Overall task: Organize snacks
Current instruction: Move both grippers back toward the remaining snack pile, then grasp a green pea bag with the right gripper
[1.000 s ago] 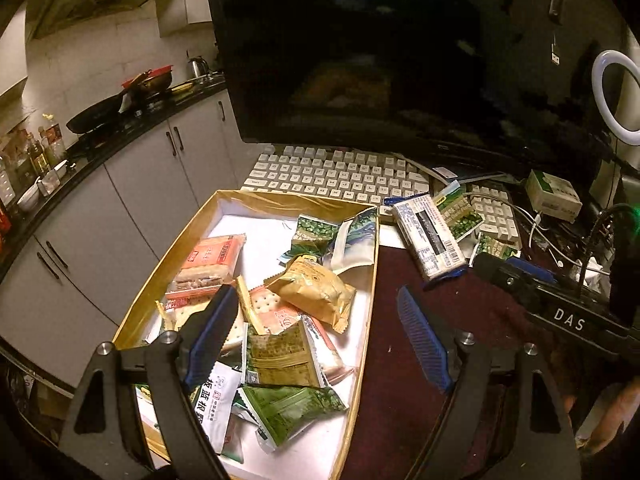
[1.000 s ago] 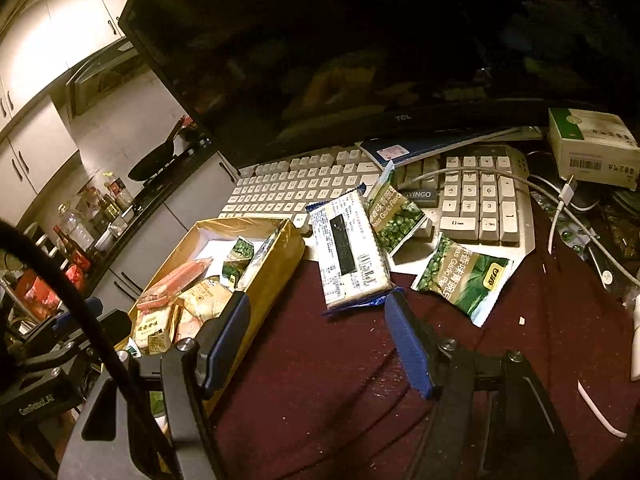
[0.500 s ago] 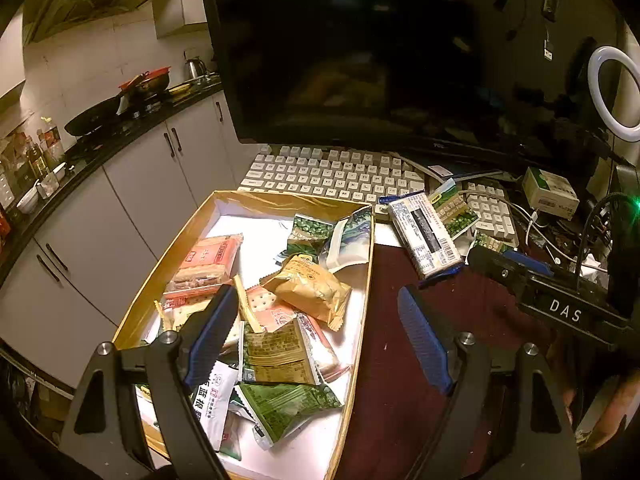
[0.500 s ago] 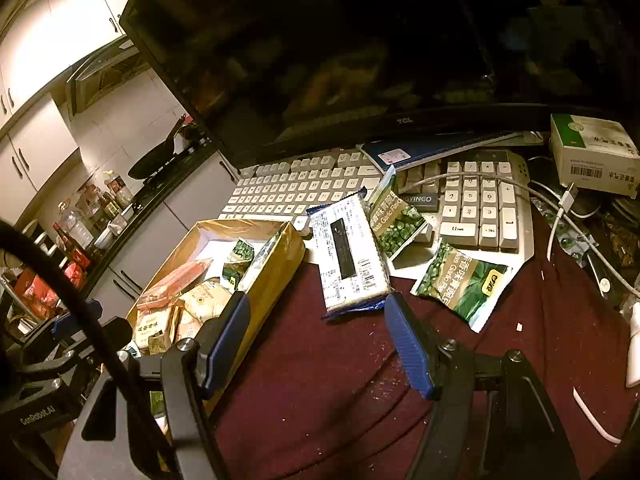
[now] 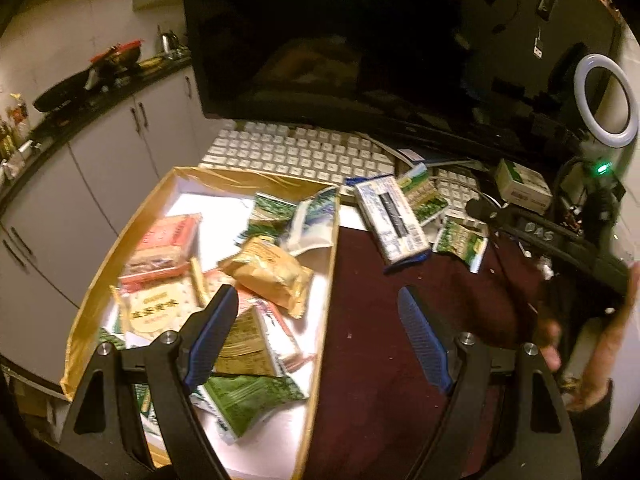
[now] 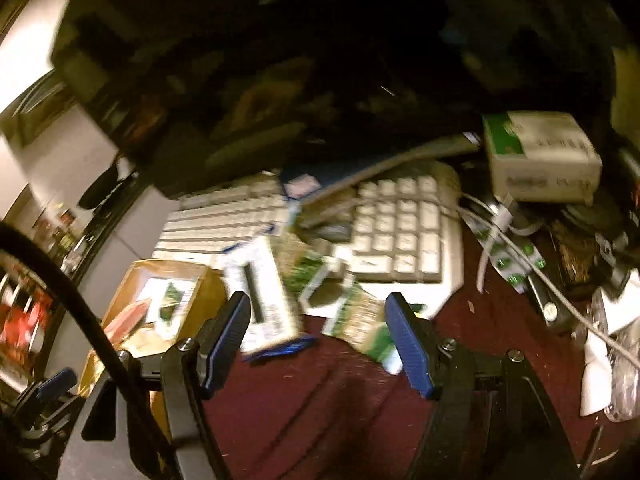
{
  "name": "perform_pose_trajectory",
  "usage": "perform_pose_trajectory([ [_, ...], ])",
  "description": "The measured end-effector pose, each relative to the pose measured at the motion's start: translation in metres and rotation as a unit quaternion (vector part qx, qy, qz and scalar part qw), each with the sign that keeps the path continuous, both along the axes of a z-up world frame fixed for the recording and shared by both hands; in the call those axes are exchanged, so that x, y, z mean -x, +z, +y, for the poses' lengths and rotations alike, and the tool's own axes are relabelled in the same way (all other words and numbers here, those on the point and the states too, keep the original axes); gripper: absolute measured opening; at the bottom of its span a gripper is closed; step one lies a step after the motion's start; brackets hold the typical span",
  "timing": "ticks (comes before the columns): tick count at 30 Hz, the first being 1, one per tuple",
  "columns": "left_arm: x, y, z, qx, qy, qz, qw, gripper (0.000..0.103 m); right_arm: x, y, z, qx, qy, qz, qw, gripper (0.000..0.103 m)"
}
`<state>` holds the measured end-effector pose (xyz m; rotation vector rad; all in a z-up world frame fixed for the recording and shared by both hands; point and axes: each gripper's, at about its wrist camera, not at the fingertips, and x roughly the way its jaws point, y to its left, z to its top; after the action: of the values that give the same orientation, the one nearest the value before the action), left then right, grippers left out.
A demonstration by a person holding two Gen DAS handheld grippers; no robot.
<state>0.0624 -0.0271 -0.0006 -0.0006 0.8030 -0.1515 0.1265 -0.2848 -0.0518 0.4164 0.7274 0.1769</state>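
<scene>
Left tongs (image 5: 316, 336) spread wide, nothing held, hovering above the right wall of the gold-sided box (image 5: 120, 248), left finger over the pile, right finger over the maroon surface (image 5: 372, 360). Inside the box: red cracker pack (image 5: 164, 246), tan crinkled pouch (image 5: 270, 272), green pea packet (image 5: 250, 398), plus more wrappers stacked loosely. Outside, just right of the box: white-and-blue biscuit pack (image 5: 390, 222) lying on the surface with its far end against the white keyboard (image 5: 296, 152). Beside that, one green snack bag (image 5: 426, 196) leaning on the keypad, another green snack packet (image 5: 462, 242) flat on the surface. Right tongs (image 6: 318, 338) also wide and empty, low over the surface, framing the biscuit pack's near end and the green packet (image 6: 360, 326); view heavily motion-blurred. Green-and-white carton (image 6: 540, 160) at the keyboard's far right, white cables (image 6: 492, 240) trailing below. Dark monitor (image 5: 380, 48) behind everything, ring light (image 5: 606, 100) to its right.
</scene>
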Motion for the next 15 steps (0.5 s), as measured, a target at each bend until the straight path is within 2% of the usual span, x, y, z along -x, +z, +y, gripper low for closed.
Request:
perform_pose_trajectory([
  [6,-0.010,-0.004,-0.005,0.012,-0.014,0.014,0.9997,0.082,-0.019,-0.028,-0.007,0.020,-0.022,0.031,0.999,0.070],
  [8,-0.012,-0.006,-0.007,0.020,-0.018,0.017,0.9995,0.082,-0.024,-0.031,-0.008,0.004,-0.009,0.028,1.000,0.070],
  [10,-0.015,-0.009,-0.009,0.023,-0.021,0.022,0.9993,0.082,-0.025,-0.032,-0.006,0.010,-0.008,0.025,1.000,0.070],
  [15,-0.015,-0.009,-0.010,0.020,-0.027,0.023,0.9991,0.082,-0.019,-0.035,0.002,-0.004,0.030,0.052,0.998,0.070],
])
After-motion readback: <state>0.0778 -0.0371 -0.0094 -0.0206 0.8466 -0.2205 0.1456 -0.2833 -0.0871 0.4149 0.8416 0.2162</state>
